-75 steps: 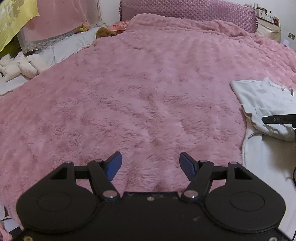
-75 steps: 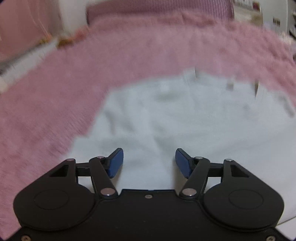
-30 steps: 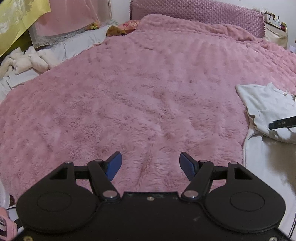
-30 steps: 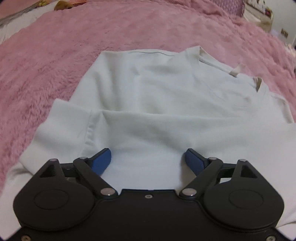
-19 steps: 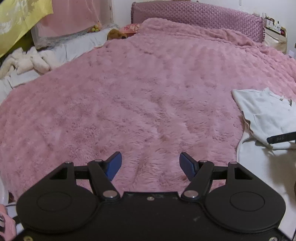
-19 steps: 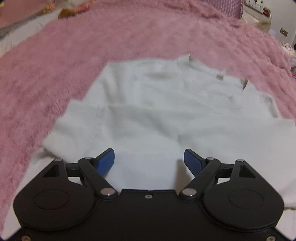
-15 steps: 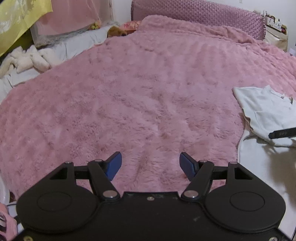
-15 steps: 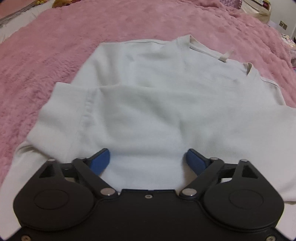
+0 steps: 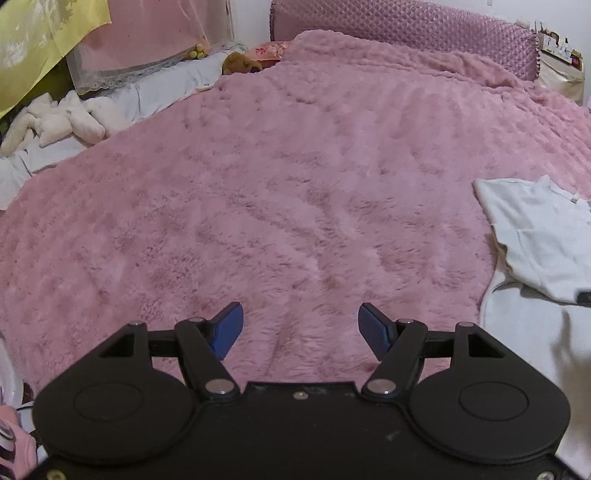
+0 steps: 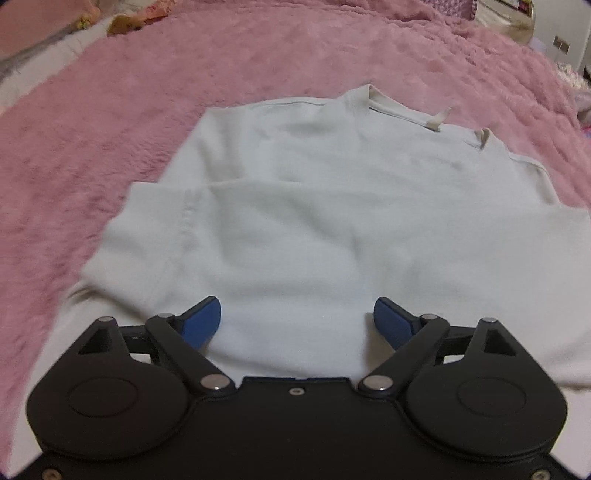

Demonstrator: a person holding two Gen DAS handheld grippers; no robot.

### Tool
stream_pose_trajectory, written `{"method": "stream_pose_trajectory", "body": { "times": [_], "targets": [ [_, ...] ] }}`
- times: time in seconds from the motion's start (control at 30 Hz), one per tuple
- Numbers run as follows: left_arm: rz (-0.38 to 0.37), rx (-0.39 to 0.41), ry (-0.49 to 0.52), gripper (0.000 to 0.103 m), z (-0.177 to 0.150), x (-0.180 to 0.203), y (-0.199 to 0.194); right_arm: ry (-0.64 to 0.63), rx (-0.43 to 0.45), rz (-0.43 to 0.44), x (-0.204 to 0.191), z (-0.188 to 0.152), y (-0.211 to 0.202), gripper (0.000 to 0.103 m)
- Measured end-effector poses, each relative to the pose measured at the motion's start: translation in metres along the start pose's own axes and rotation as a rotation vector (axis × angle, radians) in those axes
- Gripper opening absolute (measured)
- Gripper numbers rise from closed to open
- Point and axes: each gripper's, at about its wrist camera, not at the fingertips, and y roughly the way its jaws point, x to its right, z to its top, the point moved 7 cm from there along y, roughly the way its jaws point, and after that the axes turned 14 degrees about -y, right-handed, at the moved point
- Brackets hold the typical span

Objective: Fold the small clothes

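Observation:
A small white T-shirt point(image 10: 332, 206) lies on the pink fluffy blanket point(image 10: 92, 140), collar at the far side, with a lower part folded up over the body. My right gripper point(image 10: 297, 321) is open, its blue fingers spread over the near fold of the shirt, holding nothing. My left gripper point(image 9: 297, 328) is open and empty above bare pink blanket point(image 9: 277, 192). The shirt also shows at the right edge of the left wrist view point(image 9: 535, 236).
A quilted pink headboard point(image 9: 406, 26) stands at the back. White bedding and plush toys point(image 9: 66, 118) lie along the left side with a brown teddy point(image 9: 240, 64). Yellow and pink curtains point(image 9: 110, 33) hang at the far left.
The right gripper has shifted slightly back over the shirt's near fold and its view has steadied. The left gripper has barely moved; both stayed open.

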Motion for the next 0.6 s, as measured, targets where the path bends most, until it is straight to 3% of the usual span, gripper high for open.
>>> {"method": "stream_pose_trajectory", "body": {
  "times": [0.1, 0.3, 0.43, 0.6],
  "targets": [
    [0.031, 0.037, 0.004, 0.070, 0.010, 0.013, -0.010, -0.029, 0.015, -0.017, 0.003, -0.020, -0.033, 0.088],
    [-0.018, 0.051, -0.021, 0.070, 0.012, 0.037, -0.038, -0.106, 0.031, -0.043, 0.018, -0.081, -0.090, 0.088],
    [-0.072, 0.014, -0.004, 0.070, -0.030, 0.045, -0.051, -0.063, 0.054, -0.017, 0.031, -0.123, -0.128, 0.088],
    [-0.104, -0.109, 0.039, 0.070, -0.109, 0.051, -0.050, 0.073, 0.096, -0.034, 0.067, -0.187, -0.174, 0.088]
  ]
}}
